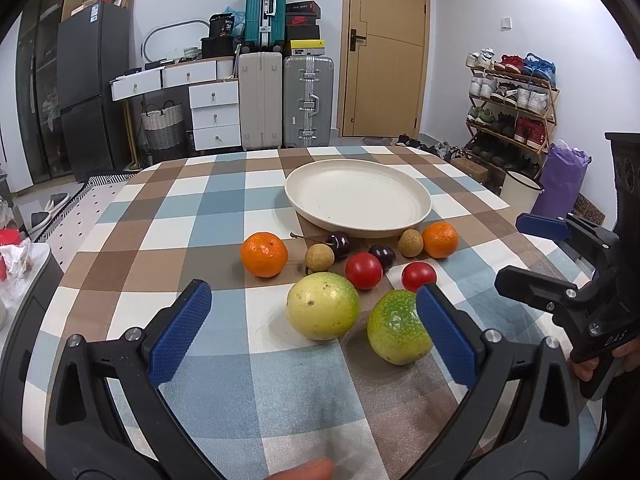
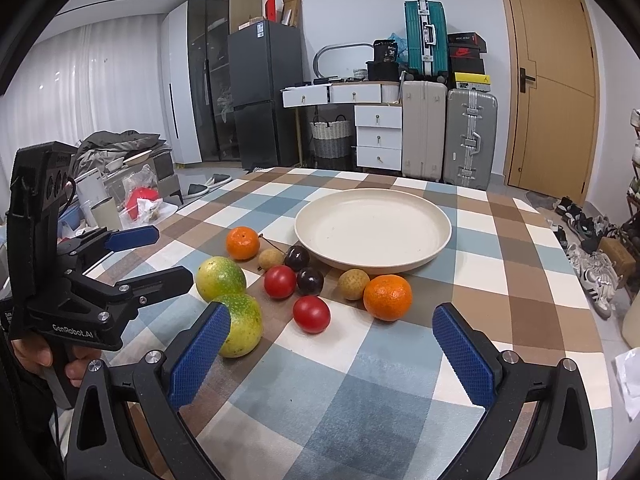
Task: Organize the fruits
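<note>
An empty cream plate [image 1: 416,200] [image 2: 440,236] sits mid-table. In front of it lie two oranges [image 1: 264,254] [image 2: 387,297], two red tomatoes [image 1: 363,270] [image 2: 311,313], two dark cherries [image 1: 339,244] [image 2: 310,280], two brown longans [image 1: 319,257] [image 2: 353,283] and two yellow-green round fruits [image 1: 323,305] [image 2: 240,330]. My left gripper [image 1: 314,332] is open, its fingers on either side of the green fruits, just short of them. My right gripper [image 2: 332,354] is open and empty, short of the tomato and orange. Each gripper also shows in the other's view: the right [image 1: 536,256], the left [image 2: 156,256].
The table has a checked cloth [image 1: 224,200]. Behind it stand suitcases [image 1: 308,100], white drawers [image 1: 214,114], a fridge [image 1: 94,88] and a door [image 1: 384,48]. A shoe rack [image 1: 510,108] is at the right, clutter [image 2: 132,196] at the left.
</note>
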Tool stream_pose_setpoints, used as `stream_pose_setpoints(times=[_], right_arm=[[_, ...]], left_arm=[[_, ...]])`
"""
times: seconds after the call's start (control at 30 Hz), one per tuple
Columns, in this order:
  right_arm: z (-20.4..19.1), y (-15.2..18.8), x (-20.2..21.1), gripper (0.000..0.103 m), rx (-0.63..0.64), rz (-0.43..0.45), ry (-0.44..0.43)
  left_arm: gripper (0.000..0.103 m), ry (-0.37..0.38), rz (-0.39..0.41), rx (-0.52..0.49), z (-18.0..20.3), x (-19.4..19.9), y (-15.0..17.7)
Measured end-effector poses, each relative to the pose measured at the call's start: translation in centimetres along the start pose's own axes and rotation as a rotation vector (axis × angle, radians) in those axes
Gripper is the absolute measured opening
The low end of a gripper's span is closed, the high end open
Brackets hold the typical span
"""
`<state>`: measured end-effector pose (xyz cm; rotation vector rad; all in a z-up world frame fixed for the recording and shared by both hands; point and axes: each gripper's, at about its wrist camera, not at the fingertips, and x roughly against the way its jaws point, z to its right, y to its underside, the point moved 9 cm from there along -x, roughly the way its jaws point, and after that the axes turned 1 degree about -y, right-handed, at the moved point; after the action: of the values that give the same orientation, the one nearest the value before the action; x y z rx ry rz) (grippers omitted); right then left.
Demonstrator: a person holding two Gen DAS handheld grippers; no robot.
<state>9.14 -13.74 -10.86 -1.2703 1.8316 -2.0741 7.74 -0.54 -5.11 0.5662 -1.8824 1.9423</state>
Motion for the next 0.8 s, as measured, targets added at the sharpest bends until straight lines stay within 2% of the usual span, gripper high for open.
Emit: stream_pose_setpoints(times=[0.57, 0.8], right_arm=[[1.2, 0.5, -1.3, 0.103, -0.040, -0.072, 0.035], [1.1, 0.6, -1.7, 0.103, -0.040, -0.088, 0.033]], left_arm=[[0.102, -0.010, -0.001, 0.015, -0.8, -0.4, 0.1], [0.102, -0.032, -0.031, 0.060, -1.9, -0.9, 0.2]])
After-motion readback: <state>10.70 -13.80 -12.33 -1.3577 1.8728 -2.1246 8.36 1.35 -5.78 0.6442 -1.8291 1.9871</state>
